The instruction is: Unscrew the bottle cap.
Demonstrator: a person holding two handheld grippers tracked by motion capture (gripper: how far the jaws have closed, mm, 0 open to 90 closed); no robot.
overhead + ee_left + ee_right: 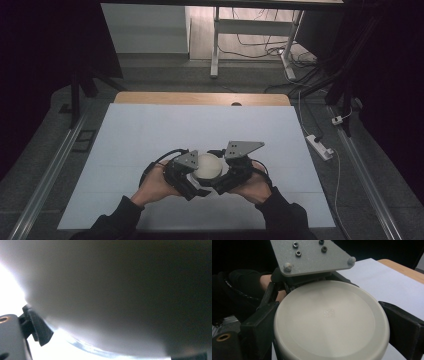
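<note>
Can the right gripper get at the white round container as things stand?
Probably yes: the right gripper already has its jaws on either side of the white round container, though the left gripper crowds the opposite side.

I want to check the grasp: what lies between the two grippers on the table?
In the high view, a round off-white container lies between the left gripper and the right gripper; both close in on it.

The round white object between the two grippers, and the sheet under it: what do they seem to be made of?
The round white object looks like matte plastic or glazed ceramic: smooth, even surface with a small moulded square mark at its centre. The sheet looks like thin matte paper or plastic, flat and glare-free.
</note>
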